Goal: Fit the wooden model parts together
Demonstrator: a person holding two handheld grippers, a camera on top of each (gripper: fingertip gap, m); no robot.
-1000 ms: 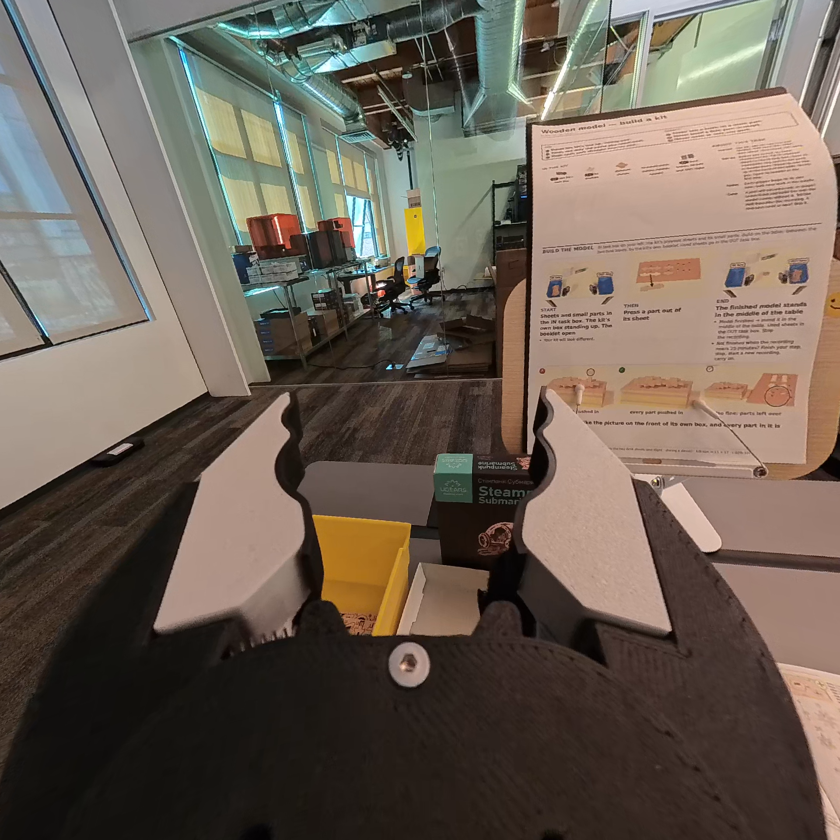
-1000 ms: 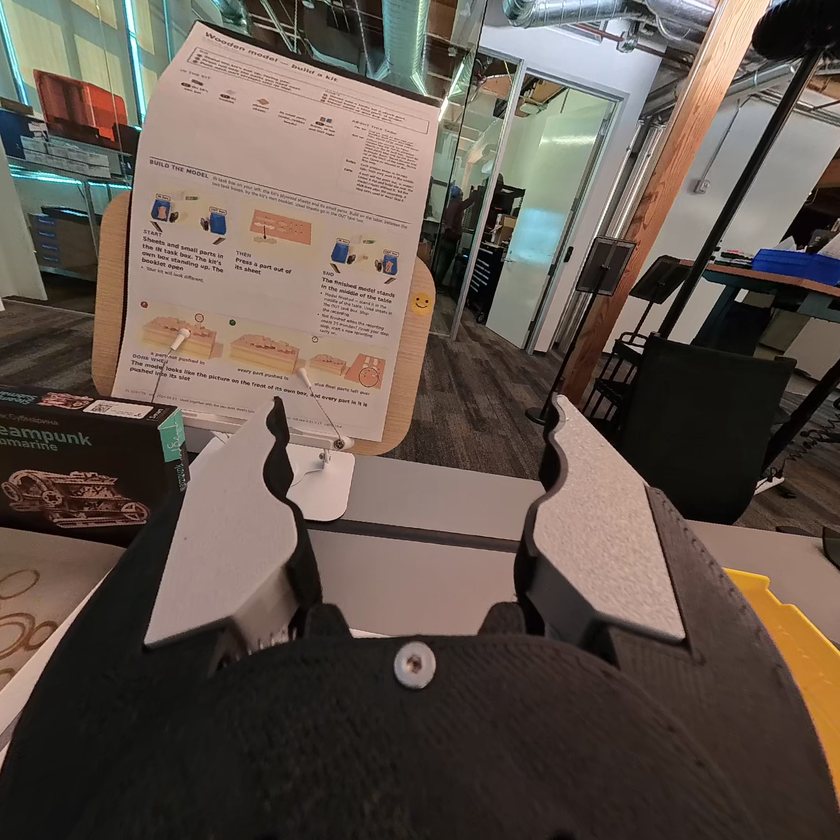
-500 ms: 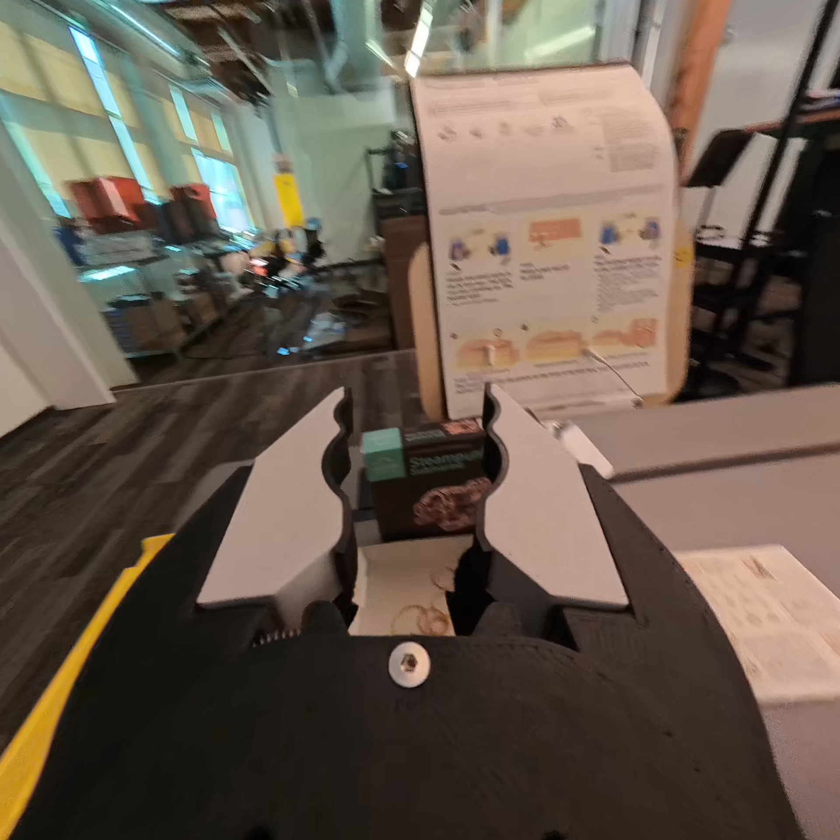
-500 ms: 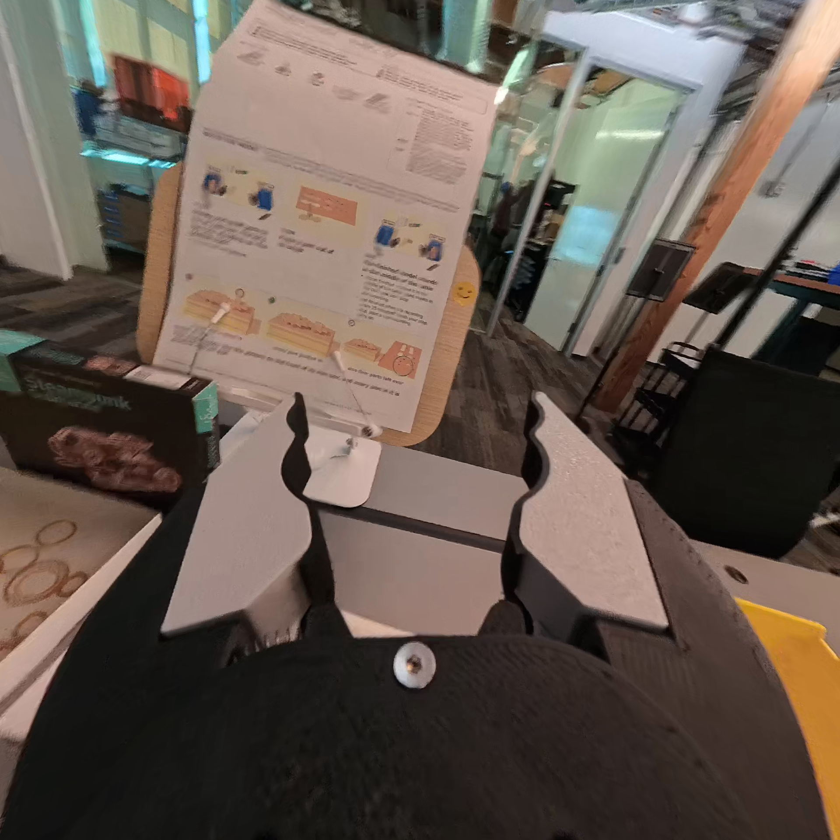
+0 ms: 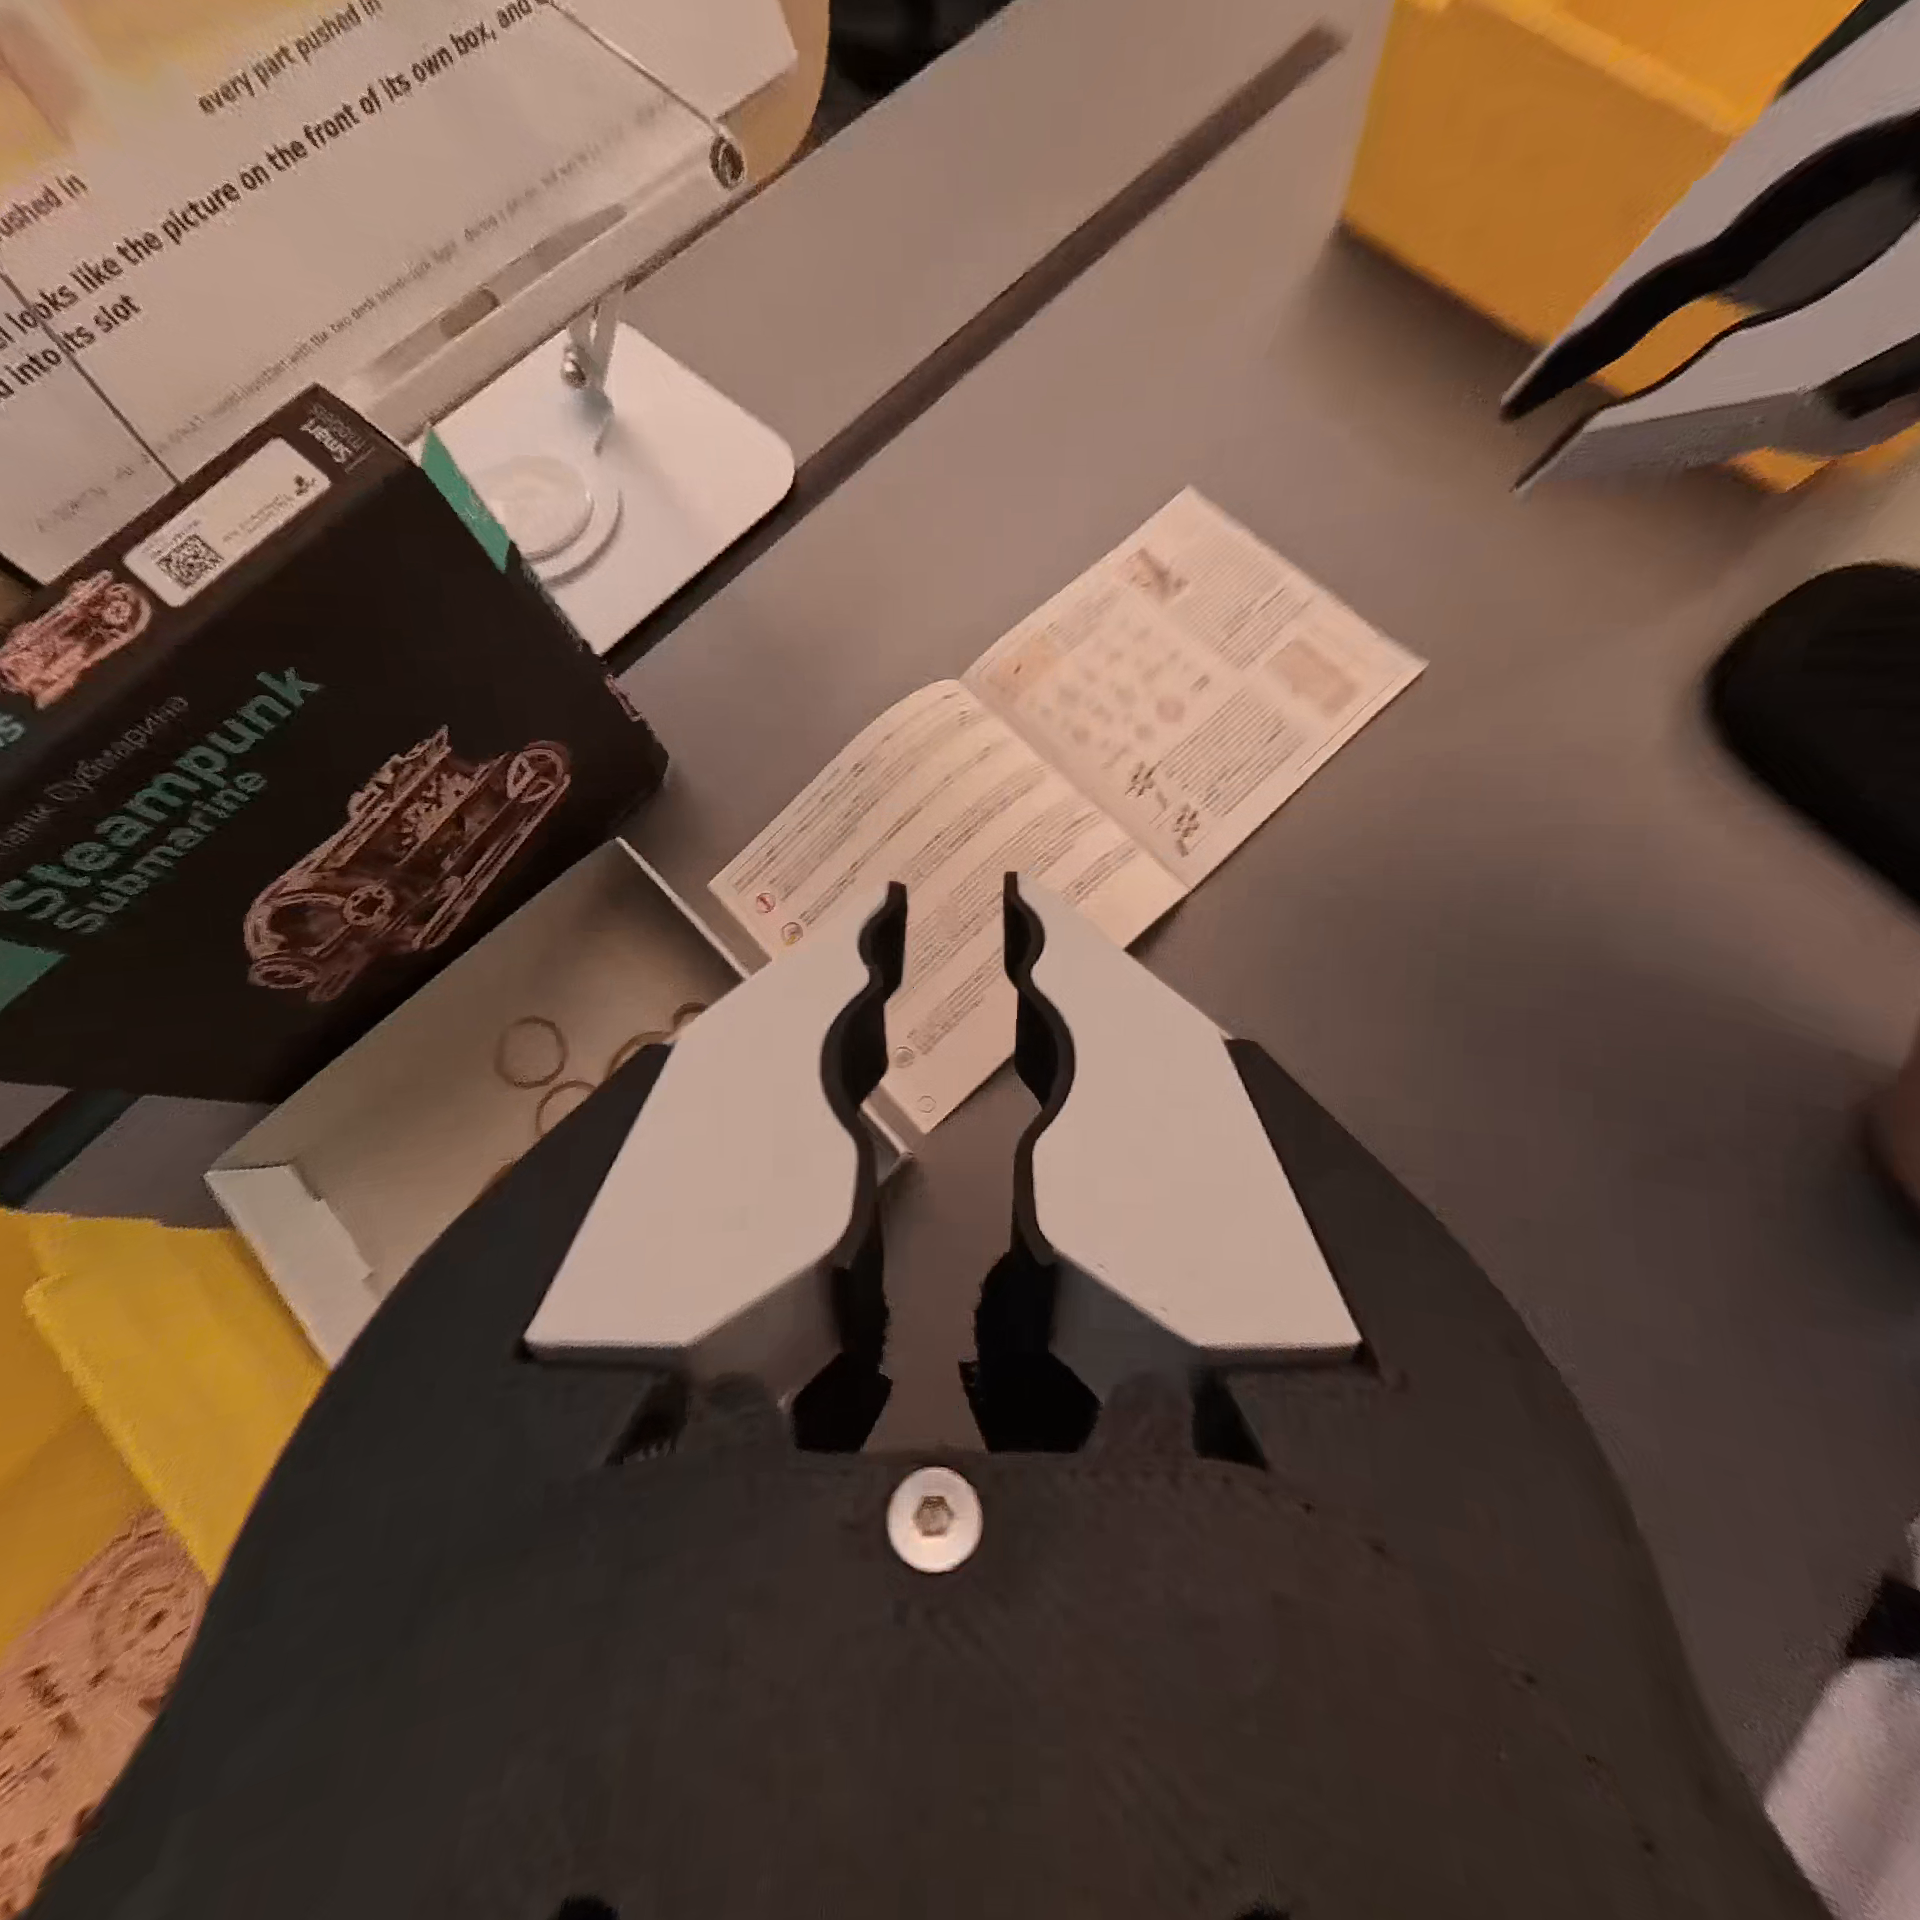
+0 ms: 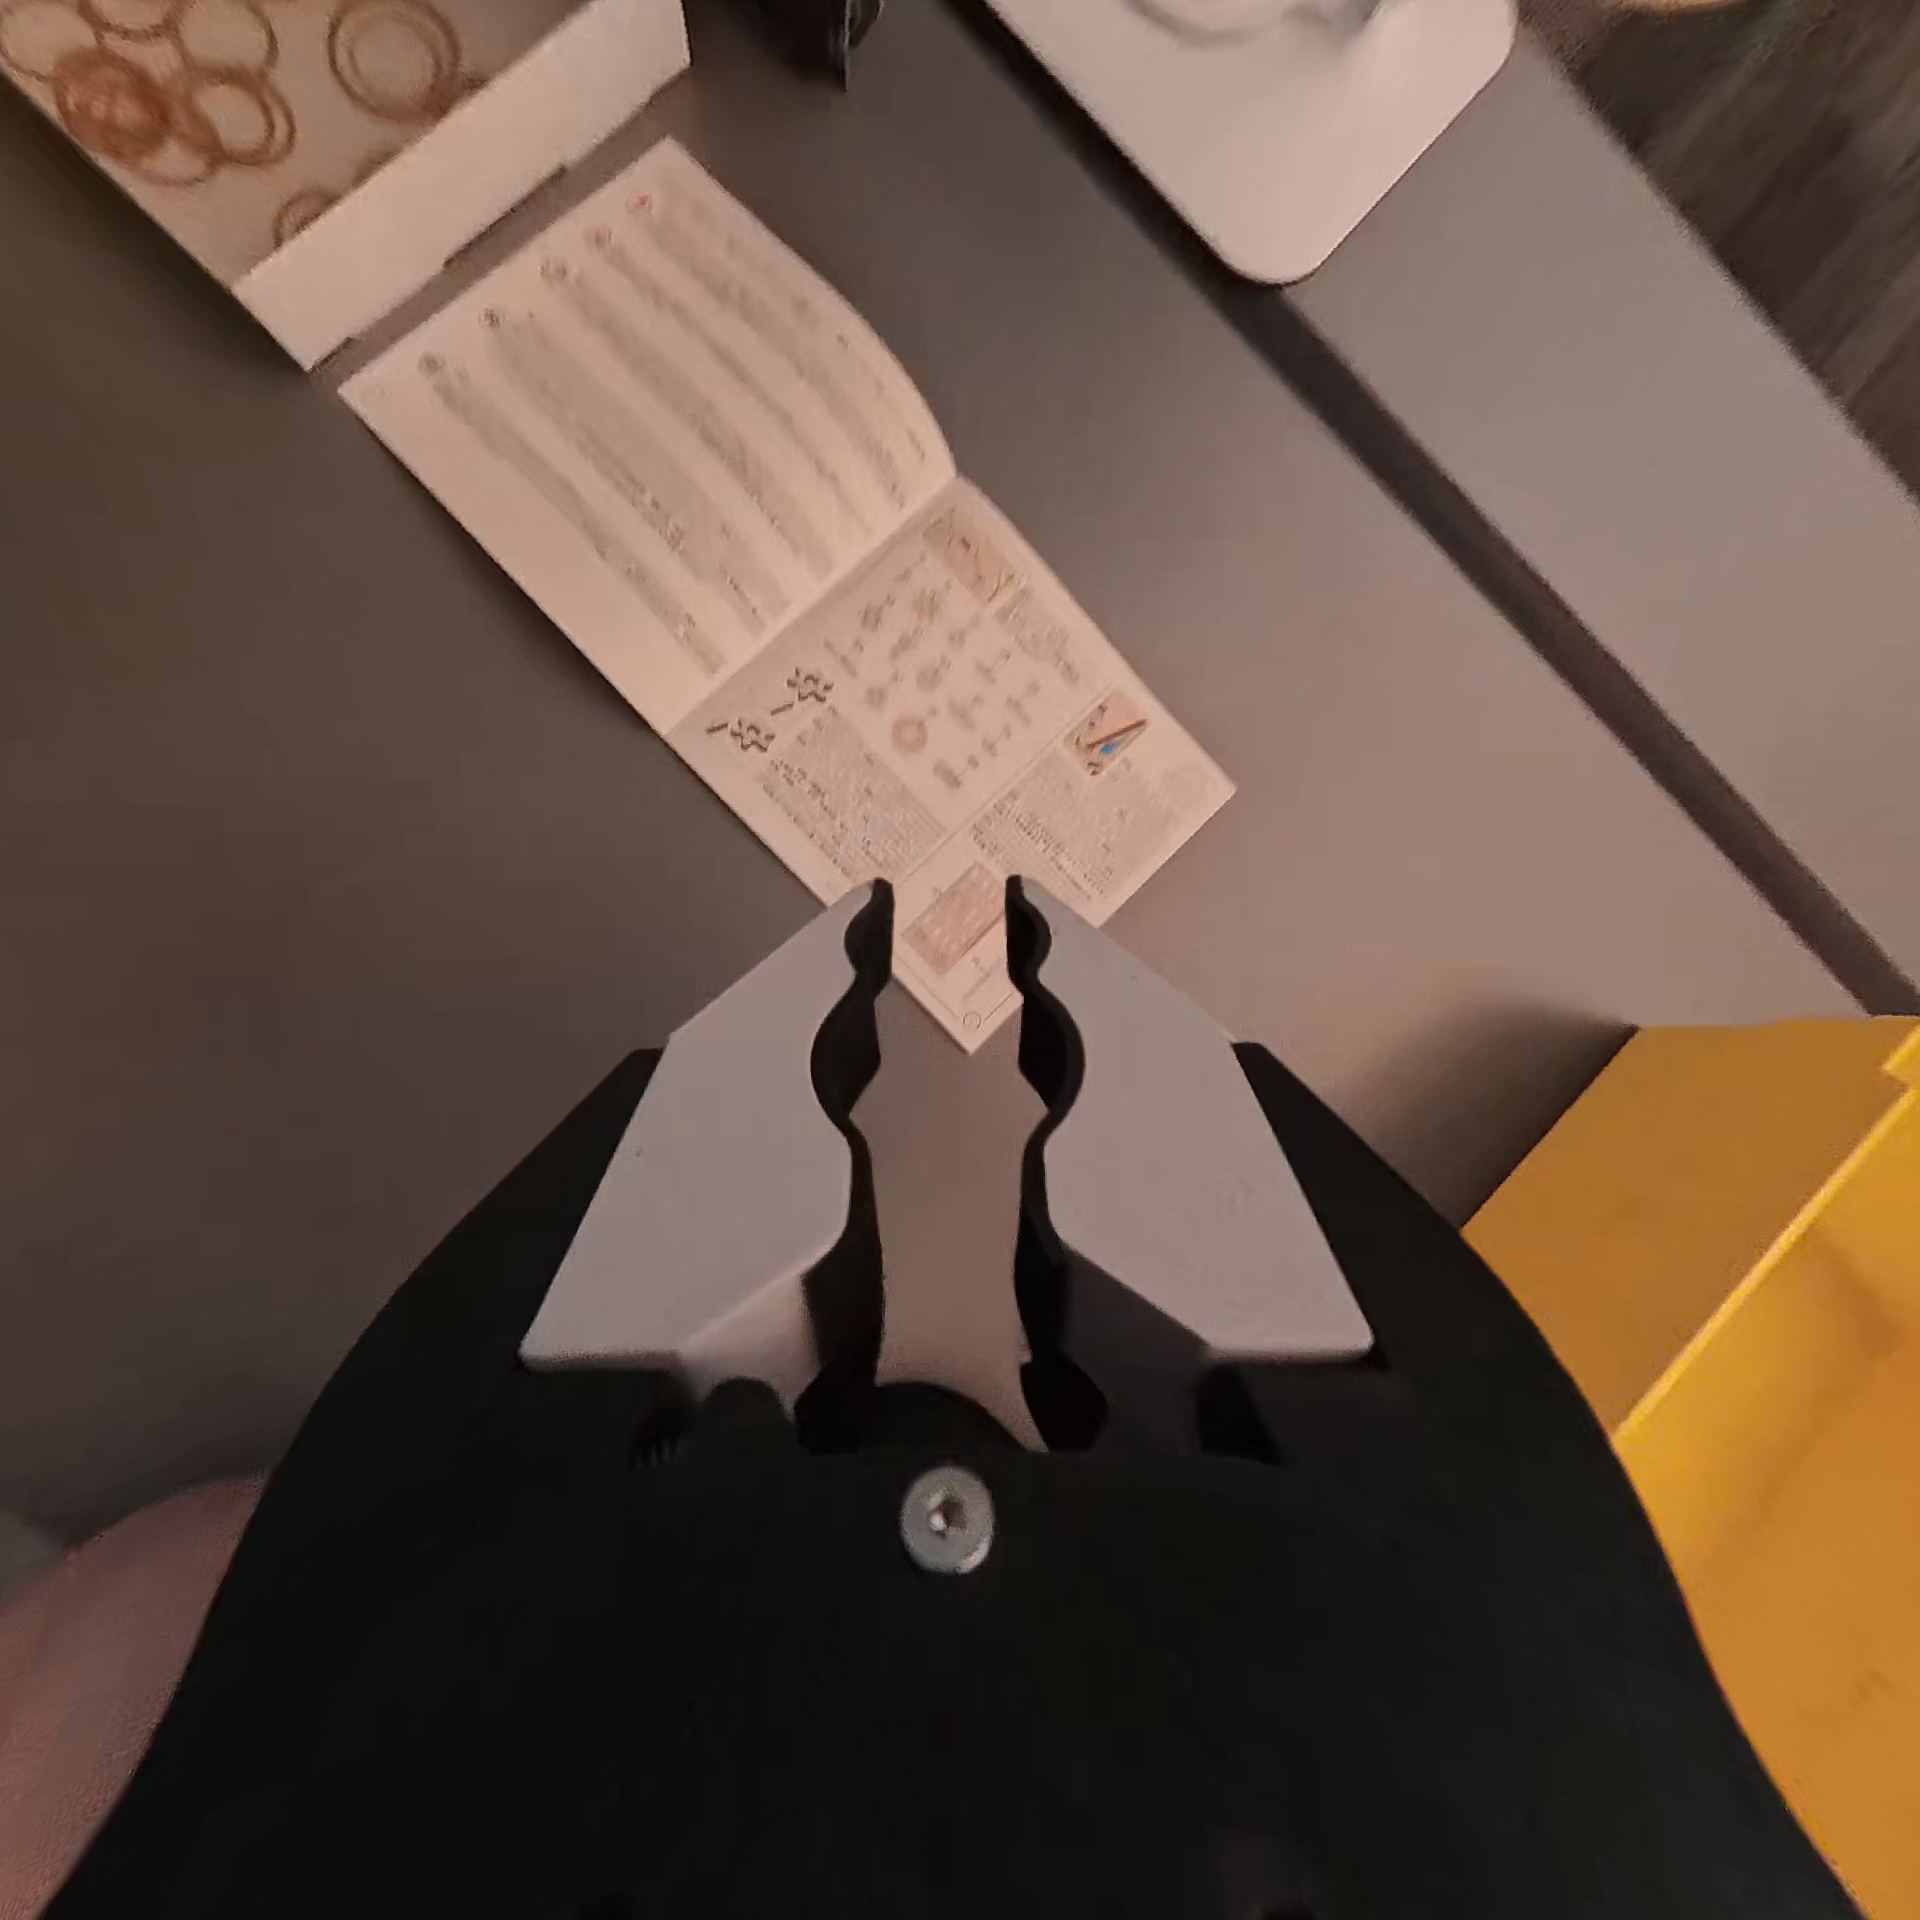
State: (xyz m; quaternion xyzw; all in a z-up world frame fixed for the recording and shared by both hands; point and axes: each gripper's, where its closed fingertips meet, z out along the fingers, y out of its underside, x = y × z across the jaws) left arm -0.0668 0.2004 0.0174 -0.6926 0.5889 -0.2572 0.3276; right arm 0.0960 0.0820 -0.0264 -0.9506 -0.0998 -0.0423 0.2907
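My left gripper (image 5: 956, 891) hangs over the grey table (image 5: 1455, 1039), above the near edge of an open paper booklet (image 5: 1070, 790). Its jaws are almost together with a narrow gap and hold nothing. My right gripper (image 6: 945, 885) hovers over the booklet's other corner (image 6: 790, 582), jaws equally narrow and empty; it also shows in the left wrist view (image 5: 1512, 447). A white cardboard tray (image 5: 312, 1236) holds thin wooden rings (image 5: 530, 1049), also seen in the right wrist view (image 6: 125, 104). A laser-cut wooden sheet (image 5: 73, 1714) lies in a yellow bin (image 5: 125, 1382).
The dark kit box (image 5: 260, 790) stands behind the tray. An instruction sheet on a white-based stand (image 5: 644, 499) is at the back. A second yellow bin (image 6: 1714, 1351) sits on the right. A dark seam (image 5: 1039, 301) runs across the table. The tips of one gripper are about 20 centimeters away from the tips of the other.
Both grippers have tipped from looking across the room to looking down at the table and booklet. Both pairs of jaws have closed from wide open to a narrow gap.
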